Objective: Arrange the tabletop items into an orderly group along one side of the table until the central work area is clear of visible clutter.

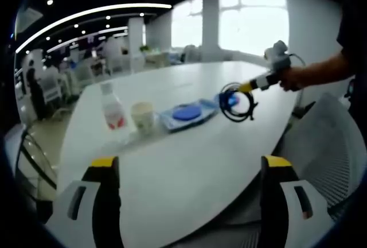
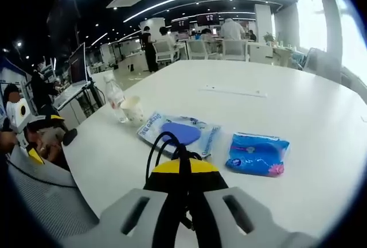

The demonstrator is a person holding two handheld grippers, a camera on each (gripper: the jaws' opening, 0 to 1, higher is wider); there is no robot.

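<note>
no label reads clearly. right tongs (image 2: 184, 173) clenched on a black cable (image 2: 163, 144); left tongs (image 1: 189, 173) released over the worktop (image 1: 189, 162), facing bottle (image 1: 113, 109), cup (image 1: 143, 116), blue packet (image 2: 256, 154).

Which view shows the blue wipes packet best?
The right gripper view: the blue wipes packet lies flat, unobstructed, on the white table. In the left gripper view only a blue sliver shows behind the black cable loop held by the right gripper.
</note>
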